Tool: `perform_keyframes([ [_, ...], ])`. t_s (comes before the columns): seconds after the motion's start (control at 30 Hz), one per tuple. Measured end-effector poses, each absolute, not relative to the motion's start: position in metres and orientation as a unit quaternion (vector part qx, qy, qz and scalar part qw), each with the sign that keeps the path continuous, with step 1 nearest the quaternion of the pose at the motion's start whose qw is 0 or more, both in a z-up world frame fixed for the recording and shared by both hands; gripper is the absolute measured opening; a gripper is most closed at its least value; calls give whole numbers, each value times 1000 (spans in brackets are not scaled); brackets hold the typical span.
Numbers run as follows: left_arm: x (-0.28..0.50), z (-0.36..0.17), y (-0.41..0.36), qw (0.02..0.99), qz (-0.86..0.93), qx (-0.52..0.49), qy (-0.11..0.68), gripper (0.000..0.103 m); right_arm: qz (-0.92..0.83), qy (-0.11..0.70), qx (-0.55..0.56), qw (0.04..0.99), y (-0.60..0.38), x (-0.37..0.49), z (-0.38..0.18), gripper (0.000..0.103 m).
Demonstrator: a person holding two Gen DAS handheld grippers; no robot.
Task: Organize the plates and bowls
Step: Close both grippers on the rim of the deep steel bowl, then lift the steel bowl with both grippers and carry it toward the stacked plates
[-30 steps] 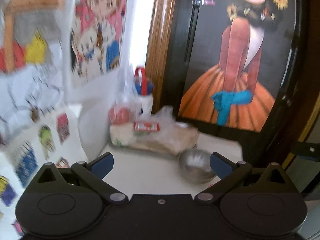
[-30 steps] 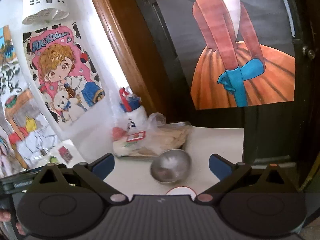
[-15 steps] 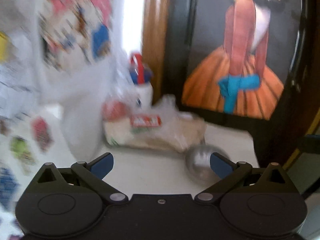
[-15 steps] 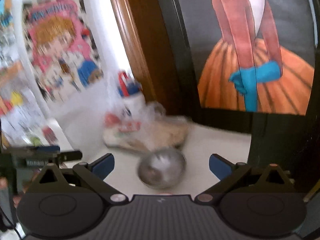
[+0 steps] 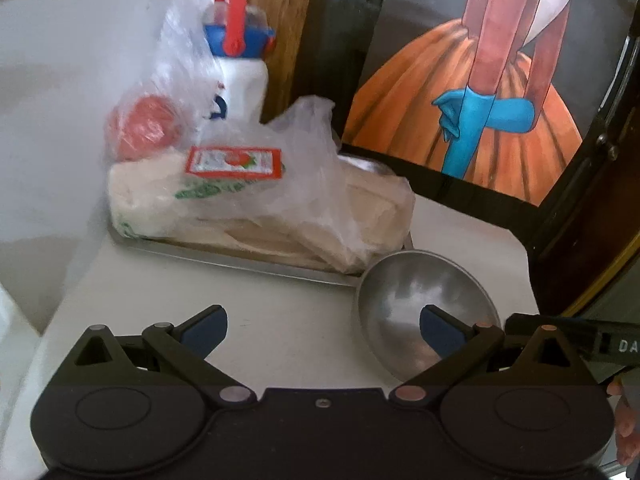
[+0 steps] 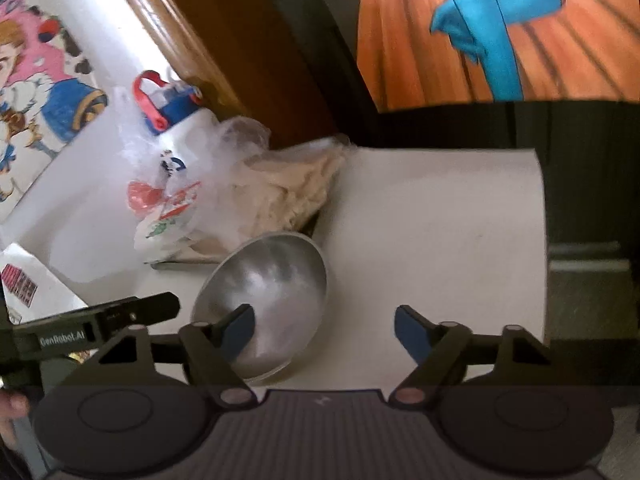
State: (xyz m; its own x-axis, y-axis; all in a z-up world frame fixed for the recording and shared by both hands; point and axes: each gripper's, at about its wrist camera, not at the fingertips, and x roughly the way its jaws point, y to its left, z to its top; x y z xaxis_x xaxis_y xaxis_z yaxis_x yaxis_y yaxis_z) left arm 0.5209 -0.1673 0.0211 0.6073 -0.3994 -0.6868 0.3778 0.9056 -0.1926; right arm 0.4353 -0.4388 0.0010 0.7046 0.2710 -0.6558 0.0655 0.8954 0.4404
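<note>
White counter (image 5: 280,312) carries a clear plastic bag of pale flatbreads (image 5: 256,208) on a flat metal tray (image 5: 240,261), with a white bottle with blue-and-red cap (image 5: 240,76) behind it. Round steel bowl (image 6: 264,304) sits on the counter, upright, just beside the tray's near corner. Left tongs (image 5: 322,322): wide open, holding nothing, right fingertip (image 5: 440,330) over the bowl. Right tongs (image 6: 324,330): closing, nothing gripped; bowl's right rim between the fingers, left fingertip (image 6: 238,328) over the bowl's hollow.

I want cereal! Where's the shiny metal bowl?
The metal bowl sits on the white table, right in front of the tray holding the plastic bag.
</note>
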Motion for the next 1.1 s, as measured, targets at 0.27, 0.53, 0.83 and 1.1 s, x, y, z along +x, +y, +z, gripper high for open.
perform_keyframes([
  [0.27, 532, 0, -179, 883, -238, -13, 404, 80, 57, 395, 222, 890, -436, 448, -16, 38],
  [0.53, 541, -13, -177, 852, -259, -83, 447, 22, 53, 395, 243, 885, -434, 450, -13, 18],
  [0.83, 535, -6, -171, 854, -231, -118, 451, 10, 45, 387, 246, 887, -424, 440, 4, 15],
  [1.1, 491, 49, -151, 869, -232, -119, 420, 10, 64, 357, 237, 901, -408, 396, 57, 15],
])
